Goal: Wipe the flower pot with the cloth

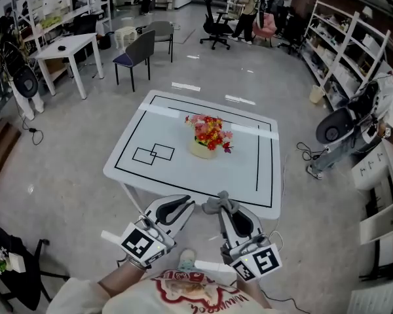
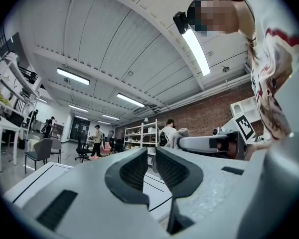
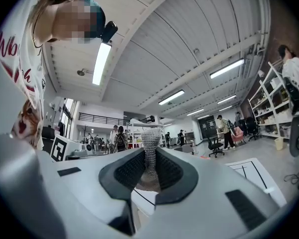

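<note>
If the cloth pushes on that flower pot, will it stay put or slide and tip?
Probably slides: the flower pot looks small and stands free on the smooth table. It may tip, since the flowers spread wider than the pot. The cloth in the right gripper looks soft, so contact should be gentle.

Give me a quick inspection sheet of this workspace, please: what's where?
Surface: white table with black line markings, holding only the pot.
Job's things: pale yellow flower pot of red and orange flowers, upright mid-table; grey knitted cloth, in the right gripper.
Clutter: nothing seen.
Grippers: left gripper shut, empty; right gripper shut on the cloth; both at the table's near edge.
Cables: black cable on floor right of table.
Surroundings: grey chair, white shelving, people beyond.
</note>
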Available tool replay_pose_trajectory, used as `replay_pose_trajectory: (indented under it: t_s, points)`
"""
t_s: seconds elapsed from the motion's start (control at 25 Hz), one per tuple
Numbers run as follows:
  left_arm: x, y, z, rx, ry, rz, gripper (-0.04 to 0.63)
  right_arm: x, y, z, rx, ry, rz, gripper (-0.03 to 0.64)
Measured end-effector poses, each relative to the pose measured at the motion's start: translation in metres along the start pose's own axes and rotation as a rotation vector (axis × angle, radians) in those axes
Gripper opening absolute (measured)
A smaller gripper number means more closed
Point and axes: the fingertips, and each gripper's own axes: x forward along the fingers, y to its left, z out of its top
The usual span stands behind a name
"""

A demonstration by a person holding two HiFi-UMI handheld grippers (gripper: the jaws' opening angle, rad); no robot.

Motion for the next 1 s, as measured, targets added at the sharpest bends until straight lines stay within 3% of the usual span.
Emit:
replay_pose_trajectory:
  t_s: [0.52,1.0]
  points:
    - [0.063,0.037,-0.005,0.023,-0.017,0.039,0.057,0.035,-0.063,0.002,-0.033,0.003,0.056,0.051]
    - [0.070,0.045,-0.015,0.028,0.026,0.089,0.057,0.043,-0.083,-0.012,0.023,-0.001,0.064,0.051]
